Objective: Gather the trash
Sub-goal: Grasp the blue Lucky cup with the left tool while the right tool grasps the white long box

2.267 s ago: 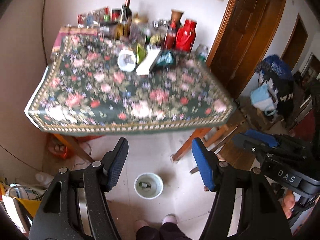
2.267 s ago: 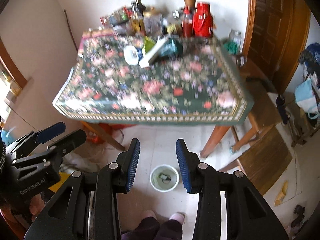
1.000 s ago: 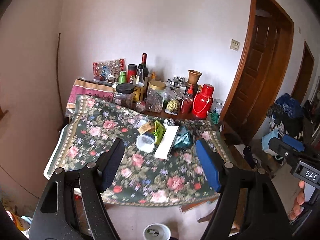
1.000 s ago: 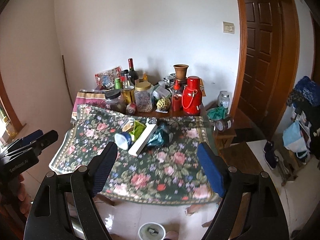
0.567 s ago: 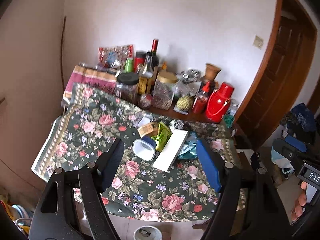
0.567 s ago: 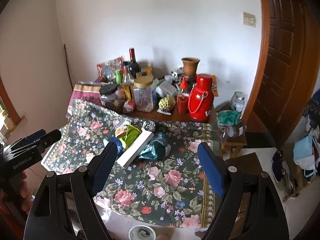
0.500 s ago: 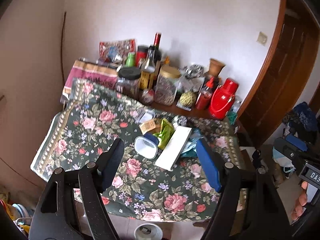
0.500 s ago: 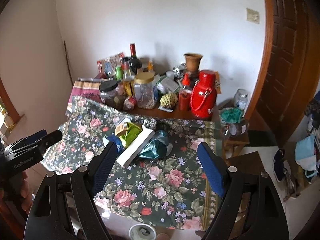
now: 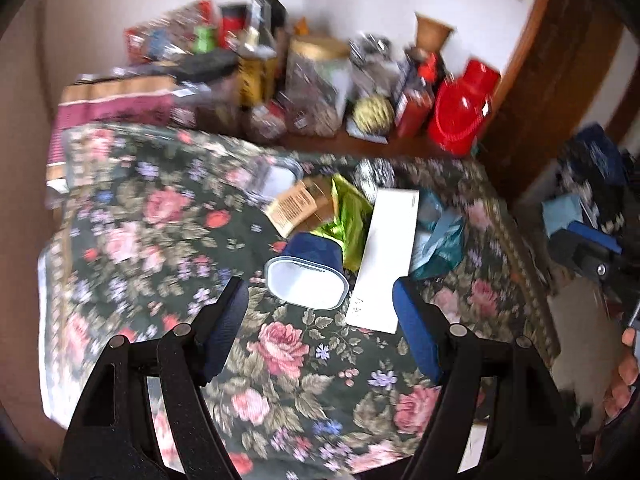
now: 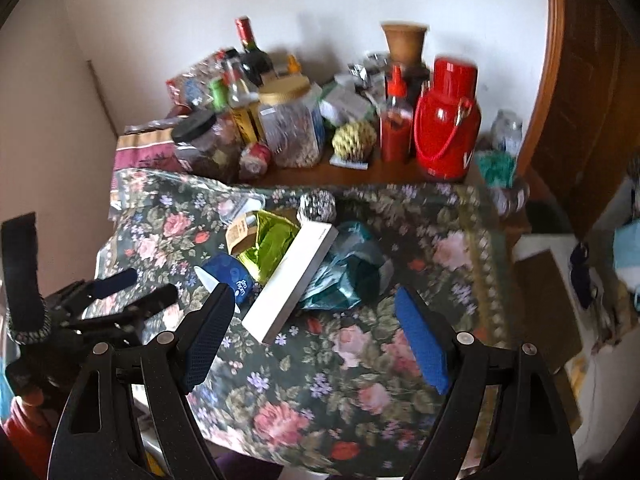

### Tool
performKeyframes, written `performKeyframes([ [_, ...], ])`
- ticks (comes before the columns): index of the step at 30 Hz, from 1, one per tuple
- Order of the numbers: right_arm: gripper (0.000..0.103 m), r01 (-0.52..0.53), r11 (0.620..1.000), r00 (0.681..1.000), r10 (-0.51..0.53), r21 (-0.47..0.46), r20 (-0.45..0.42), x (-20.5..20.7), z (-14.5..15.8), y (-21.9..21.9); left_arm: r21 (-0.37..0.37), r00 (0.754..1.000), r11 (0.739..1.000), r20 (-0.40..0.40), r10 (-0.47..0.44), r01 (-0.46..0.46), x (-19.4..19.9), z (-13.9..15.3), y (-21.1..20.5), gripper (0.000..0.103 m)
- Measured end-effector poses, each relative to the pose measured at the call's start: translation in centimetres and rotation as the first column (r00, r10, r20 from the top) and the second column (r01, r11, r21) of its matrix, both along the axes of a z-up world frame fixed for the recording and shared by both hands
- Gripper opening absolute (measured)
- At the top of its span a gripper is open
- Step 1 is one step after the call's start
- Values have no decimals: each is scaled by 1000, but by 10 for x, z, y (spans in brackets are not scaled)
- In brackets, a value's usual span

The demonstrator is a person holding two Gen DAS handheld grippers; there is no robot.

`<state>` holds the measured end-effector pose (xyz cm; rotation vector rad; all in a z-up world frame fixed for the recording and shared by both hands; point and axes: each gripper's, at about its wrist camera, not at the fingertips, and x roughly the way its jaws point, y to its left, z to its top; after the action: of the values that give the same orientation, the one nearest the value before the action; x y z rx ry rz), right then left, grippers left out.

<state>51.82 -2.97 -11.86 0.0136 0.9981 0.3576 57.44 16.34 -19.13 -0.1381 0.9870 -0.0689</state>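
Nothing in the litter pile looks gathered so far; every piece lies on the floral green tablecloth (image 9: 132, 240), and no bin or bag for it shows in either view.

Leftmost in the heap is a blue plastic tub with a white inside (image 9: 306, 276), tipped on its side with its mouth toward the left wrist camera. The left gripper (image 9: 320, 320) hangs over the cloth just short of it, jaws spread wide and holding nothing. Behind the tub lie a tan printed cardboard scrap (image 9: 294, 208) and a crumpled lime-green foil wrapper (image 9: 346, 216), overlapping each other. Next comes a long flat white carton (image 9: 386, 256), resting partly on the wrapper. Against its far side sits a crumpled teal plastic bag (image 10: 344, 276), and beyond the carton's far end a small foil ball (image 10: 317, 206), though blur leaves that one uncertain.

The right gripper (image 10: 316, 332) hovers above the carton's near end and the bag, jaws likewise wide apart and empty.

The jars, bottles and red flask (image 10: 446, 128) along the wall seem to be household goods, not rubbish. So the whole collection is left to do, and the tub looks the likeliest first pick for the left hand.
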Motion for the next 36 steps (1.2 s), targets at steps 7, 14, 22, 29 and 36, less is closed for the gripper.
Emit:
performKeyframes([
  [7,80,103,994,988,-98,39,-116,18,-44,12,-36,987,992,-96,-125,122,37,-49,5,73],
  [14,72,139,989,972,-127,48,-195,29,-82,22,-23,981,986,-105,-164,163,53,-72,3,74],
  [22,51,146,984,947,-109,103,-301,37,-119,34,-82,981,983,-90,-173,166,61,-83,13,76],
  [29,38,161,975,928,-97,153,-359,40,-136,42,-47,990,993,-82,-116,113,54,-78,41,76],
  [36,25,139,974,935,-69,179,-348,41,-137,53,-22,995,998,-75,-68,67,47,-69,59,75],
])
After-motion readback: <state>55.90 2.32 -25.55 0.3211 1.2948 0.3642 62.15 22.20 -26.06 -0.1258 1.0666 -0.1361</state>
